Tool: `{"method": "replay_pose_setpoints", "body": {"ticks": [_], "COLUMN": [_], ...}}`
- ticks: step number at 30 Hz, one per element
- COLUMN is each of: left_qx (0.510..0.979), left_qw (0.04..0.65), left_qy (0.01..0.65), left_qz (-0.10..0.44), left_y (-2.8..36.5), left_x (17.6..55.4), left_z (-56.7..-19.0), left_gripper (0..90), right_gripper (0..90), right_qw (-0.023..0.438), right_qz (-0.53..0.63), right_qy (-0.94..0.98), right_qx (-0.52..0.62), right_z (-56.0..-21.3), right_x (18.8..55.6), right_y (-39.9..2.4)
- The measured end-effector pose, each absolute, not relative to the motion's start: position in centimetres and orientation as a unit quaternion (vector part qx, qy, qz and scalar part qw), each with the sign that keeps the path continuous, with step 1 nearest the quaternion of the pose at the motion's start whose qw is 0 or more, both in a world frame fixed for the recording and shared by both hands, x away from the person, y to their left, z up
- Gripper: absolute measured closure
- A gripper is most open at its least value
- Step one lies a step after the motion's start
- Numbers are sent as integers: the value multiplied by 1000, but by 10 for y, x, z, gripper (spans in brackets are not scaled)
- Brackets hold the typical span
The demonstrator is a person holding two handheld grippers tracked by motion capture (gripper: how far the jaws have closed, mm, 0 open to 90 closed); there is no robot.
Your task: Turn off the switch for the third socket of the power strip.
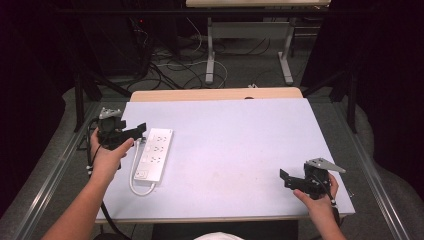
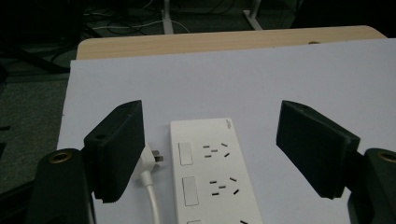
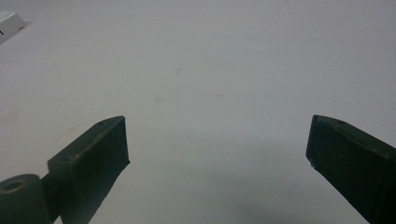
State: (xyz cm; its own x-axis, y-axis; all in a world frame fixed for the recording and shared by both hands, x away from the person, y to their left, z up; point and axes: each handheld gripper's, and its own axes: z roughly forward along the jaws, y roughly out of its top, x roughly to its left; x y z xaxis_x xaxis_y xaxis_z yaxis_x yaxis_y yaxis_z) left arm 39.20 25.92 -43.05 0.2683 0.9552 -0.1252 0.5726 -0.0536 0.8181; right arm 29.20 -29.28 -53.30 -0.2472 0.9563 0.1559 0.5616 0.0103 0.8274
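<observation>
From the high view, a white power strip (image 1: 153, 154) lies on the left part of the table (image 1: 240, 145), its white cable (image 1: 136, 184) looping round its near end. The left hand-held gripper (image 1: 131, 133) hovers just beside the strip's far left corner, jaws spread and holding nothing. The right hand-held gripper (image 1: 289, 179) rests low near the table's right front corner, well apart from the strip, also empty.

In the left gripper view, the jaws stand wide apart on either side of the strip's far end, and the plug (image 2: 150, 159) lies just left of the strip, prongs toward it, close by the left jaw. This looks like the approach step: the gripper is lining up, with nothing yet grasped. The next move probably calls for shifting toward the plug and closing on its body, clear of the prongs.

In the right gripper view, the jaws are spread over bare table, with a corner of the strip (image 3: 9, 24) far off.
</observation>
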Motion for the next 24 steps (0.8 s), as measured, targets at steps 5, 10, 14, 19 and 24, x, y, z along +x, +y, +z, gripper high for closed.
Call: {"method": "replay_pose_setpoints", "body": {"ticks": [5,10,14,19,24], "left_qx": [685,686,685,683,687], "left_qw": [403,395,391,387,378], "left_qy": [561,566,567,572,575], "left_qz": [232,230,236,236,235], "left_y": [259,258,258,256,256], "left_x": [398,403,408,414,420], "left_z": [-432,-434,-437,-442,-446], "left_gripper": [271,289,269,269,298], "right_gripper": [53,54,56,57,59], "right_qw": [235,235,234,234,234], "right_qz": [417,417,422,422,422], "right_qy": [669,669,668,668,668], "right_qx": [569,568,567,566,566], "right_z": [-533,-533,-534,-534,-535], "right_x": [292,292,293,293,293], "right_y": [-292,-292,-292,-292,-292]}}
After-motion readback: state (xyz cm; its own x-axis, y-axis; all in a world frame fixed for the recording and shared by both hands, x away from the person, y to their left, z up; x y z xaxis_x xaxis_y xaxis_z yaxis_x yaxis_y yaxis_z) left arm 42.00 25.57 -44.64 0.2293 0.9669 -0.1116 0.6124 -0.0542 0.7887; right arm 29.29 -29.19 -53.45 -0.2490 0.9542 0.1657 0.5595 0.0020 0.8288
